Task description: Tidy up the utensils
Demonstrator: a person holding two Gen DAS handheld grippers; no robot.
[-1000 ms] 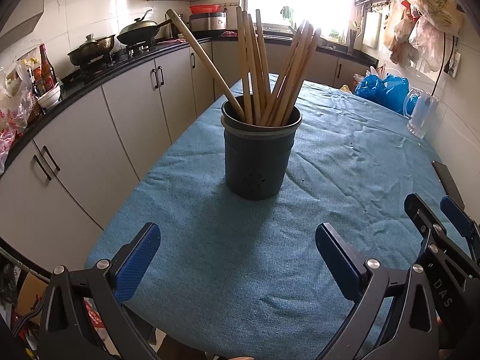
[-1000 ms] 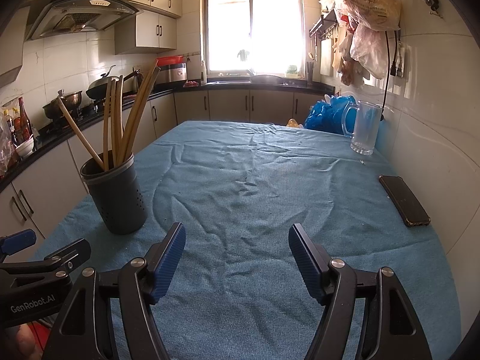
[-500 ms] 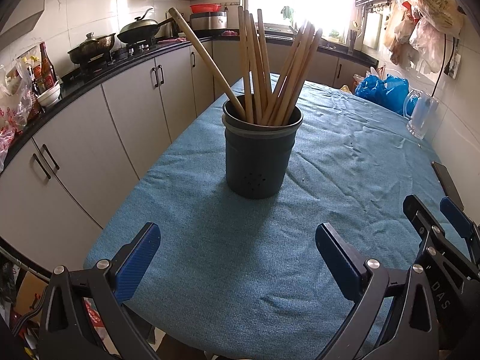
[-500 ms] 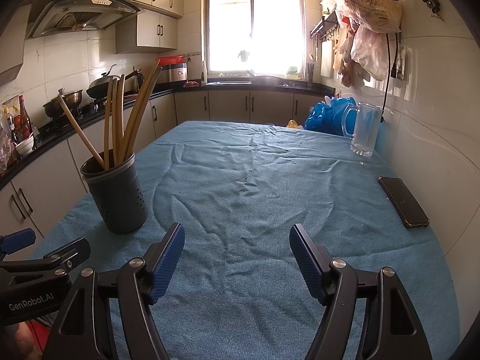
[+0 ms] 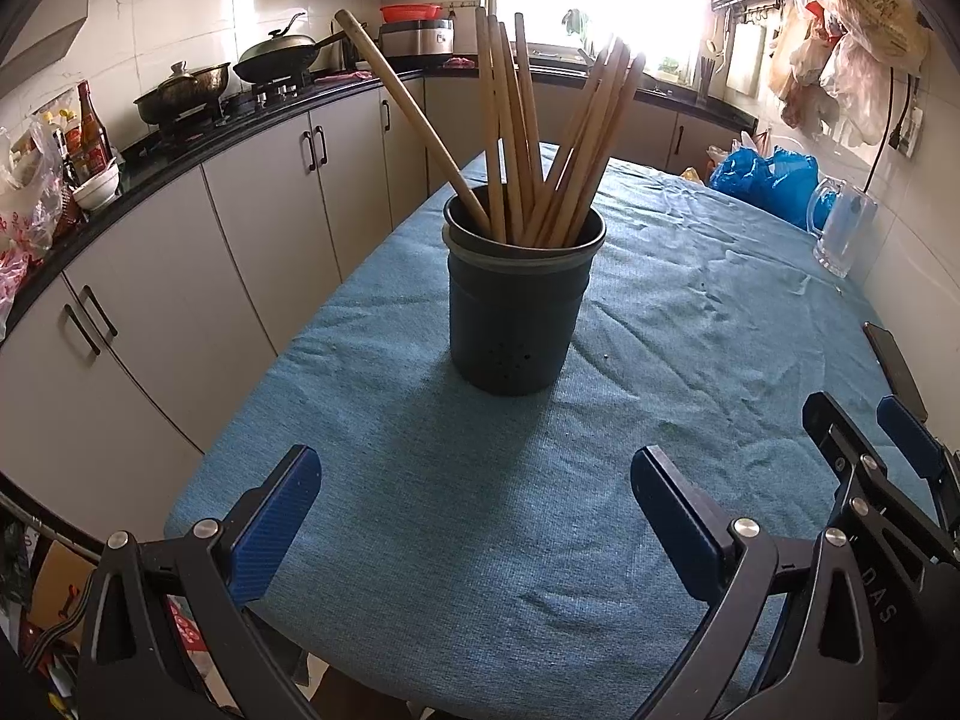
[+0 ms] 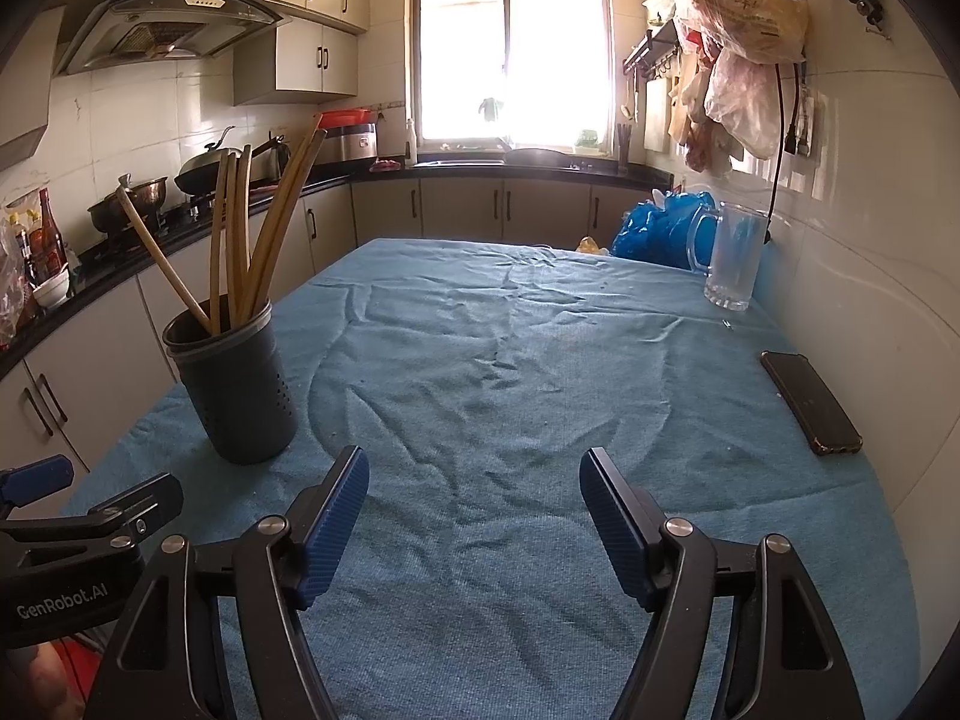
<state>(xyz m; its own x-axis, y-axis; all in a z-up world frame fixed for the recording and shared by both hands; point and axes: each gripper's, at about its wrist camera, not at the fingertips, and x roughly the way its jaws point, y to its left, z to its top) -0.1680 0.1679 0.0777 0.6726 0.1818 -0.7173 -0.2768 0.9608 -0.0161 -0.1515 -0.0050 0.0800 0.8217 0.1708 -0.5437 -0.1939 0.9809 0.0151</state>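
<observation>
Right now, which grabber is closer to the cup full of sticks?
Left. The left gripper faces the cup straight ahead; the right gripper has it off to its left.

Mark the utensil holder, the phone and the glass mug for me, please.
utensil holder (image 5: 516, 324): left wrist view, on its dark front wall.
phone (image 6: 810, 402): right wrist view, middle of its black screen.
glass mug (image 6: 732, 264): right wrist view, on its clear body.

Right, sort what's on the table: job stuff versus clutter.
Job:
holder
chopsticks

Clutter:
phone
glass mug
blue bag
cloth
</observation>
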